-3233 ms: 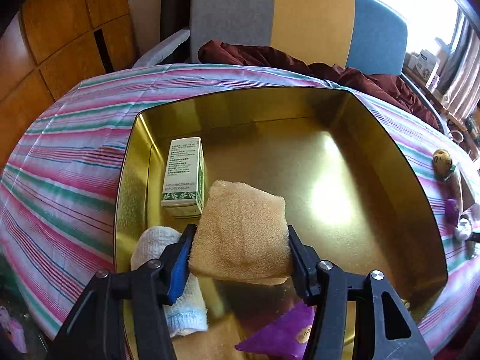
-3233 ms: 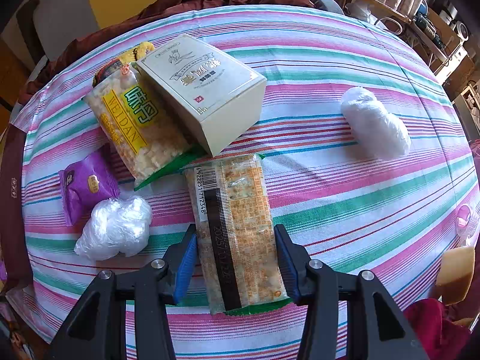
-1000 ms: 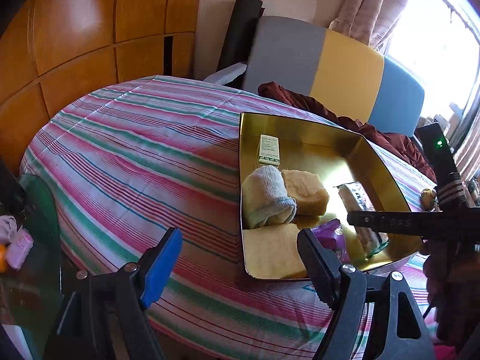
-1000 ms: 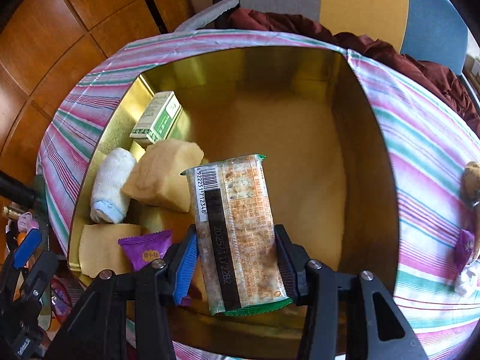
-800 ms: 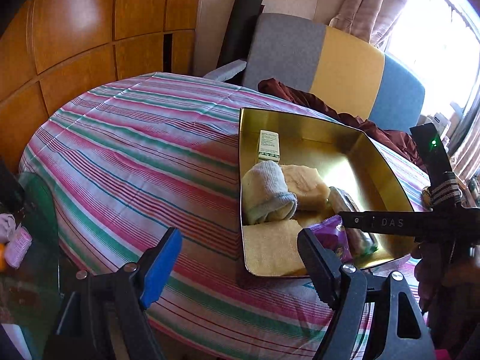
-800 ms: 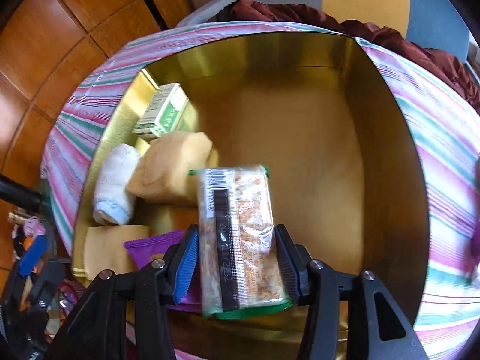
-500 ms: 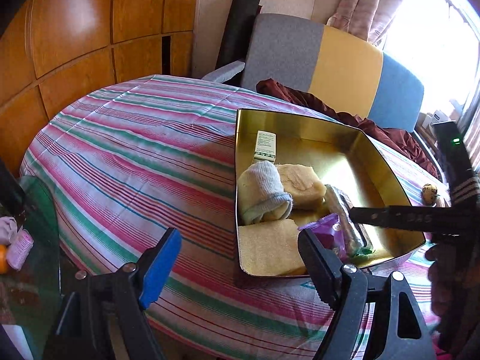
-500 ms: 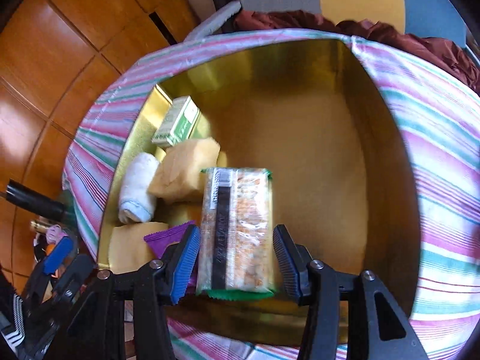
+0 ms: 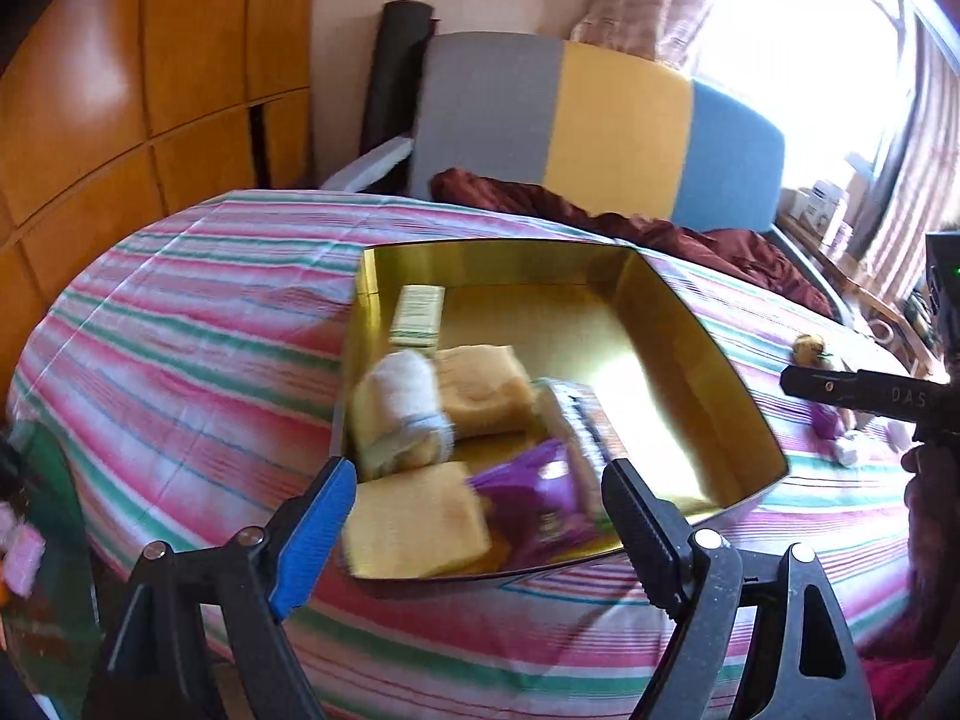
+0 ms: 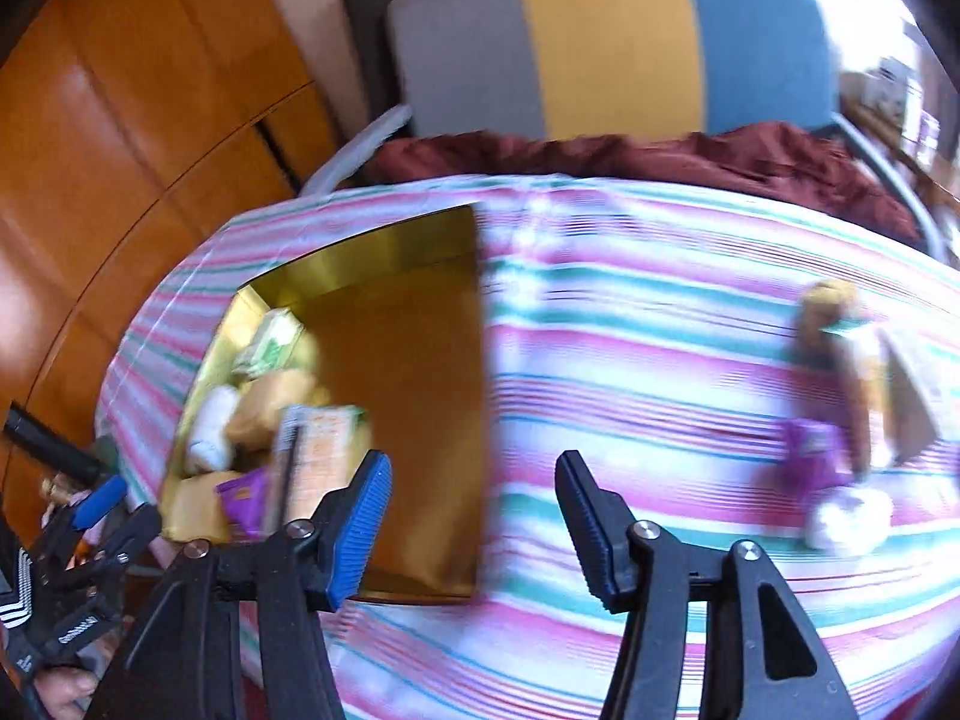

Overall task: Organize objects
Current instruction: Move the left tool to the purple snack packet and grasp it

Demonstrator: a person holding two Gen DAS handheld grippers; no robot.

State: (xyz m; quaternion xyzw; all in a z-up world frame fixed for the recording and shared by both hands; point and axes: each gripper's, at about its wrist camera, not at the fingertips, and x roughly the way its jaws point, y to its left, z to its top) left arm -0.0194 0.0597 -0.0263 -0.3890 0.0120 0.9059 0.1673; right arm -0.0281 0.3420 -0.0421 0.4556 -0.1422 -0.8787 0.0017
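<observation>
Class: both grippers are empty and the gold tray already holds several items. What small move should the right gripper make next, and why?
Probably swing the right gripper toward the purple packet still lying on the striped cloth. Its jaws have just been opening with nothing between them, and the cracker pack already rests in the gold tray.

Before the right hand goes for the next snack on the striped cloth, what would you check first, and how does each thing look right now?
1. Right gripper empty: ok; its jaws have just been opening, nothing between them.
2. Cracker packet released into the gold tray: ok.
3. Left gripper open and empty: ok.
4. Free floor space in the tray: ok, right half bare.
5. Next items visible, purple packet and white bundle: ok, though blurred.
6. Clear path to them: cannot tell.
</observation>
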